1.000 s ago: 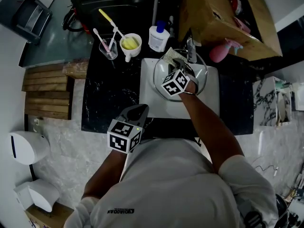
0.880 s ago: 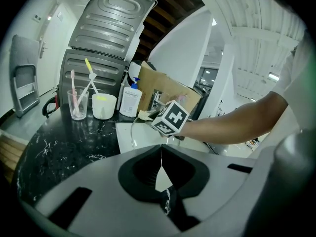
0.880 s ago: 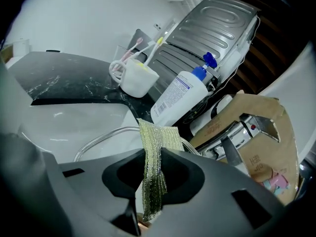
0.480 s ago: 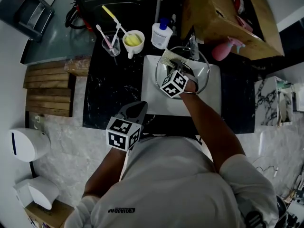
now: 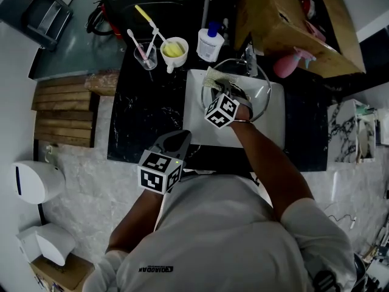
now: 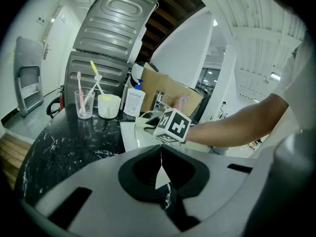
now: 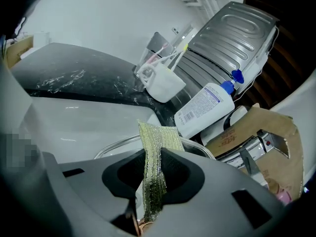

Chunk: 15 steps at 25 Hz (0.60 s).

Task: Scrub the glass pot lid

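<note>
Right tongs (image 7: 154,172): clamped on the scouring cloth (image 7: 157,142), over the lid.
Glass pot lid (image 5: 260,96): in the white sink (image 5: 197,129), toward its 12 o'clock end.
Left tongs (image 6: 160,163): together, nothing between them, at the sink's 7 o'clock, over the bench (image 5: 140,120) edge.

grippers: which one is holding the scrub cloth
The right gripper: the yellow-green scrub cloth is clamped between its jaws, over the sink. The left gripper is shut on nothing.
</note>
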Tool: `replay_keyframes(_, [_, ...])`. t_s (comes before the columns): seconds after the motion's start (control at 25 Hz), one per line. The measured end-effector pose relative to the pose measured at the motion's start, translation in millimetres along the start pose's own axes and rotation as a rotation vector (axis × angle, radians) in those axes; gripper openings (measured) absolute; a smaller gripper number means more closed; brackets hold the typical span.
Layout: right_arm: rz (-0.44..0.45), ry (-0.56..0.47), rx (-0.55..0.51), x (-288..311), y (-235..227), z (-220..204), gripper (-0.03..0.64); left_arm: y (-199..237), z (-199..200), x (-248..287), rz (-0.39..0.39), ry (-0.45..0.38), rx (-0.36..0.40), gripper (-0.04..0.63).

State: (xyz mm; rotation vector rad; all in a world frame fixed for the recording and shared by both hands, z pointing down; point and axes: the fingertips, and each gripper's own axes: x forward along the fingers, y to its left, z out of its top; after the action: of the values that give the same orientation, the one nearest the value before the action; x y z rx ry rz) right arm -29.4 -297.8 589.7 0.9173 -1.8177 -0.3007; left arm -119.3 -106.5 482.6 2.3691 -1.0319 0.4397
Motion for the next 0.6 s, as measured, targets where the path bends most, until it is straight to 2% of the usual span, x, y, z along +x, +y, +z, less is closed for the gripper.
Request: replay_keyframes(0.6, [0.073,-0.015,-0.065,-5,33,3,0.099,-1,-2,-9,0.015,-0.011,0.002,0.015])
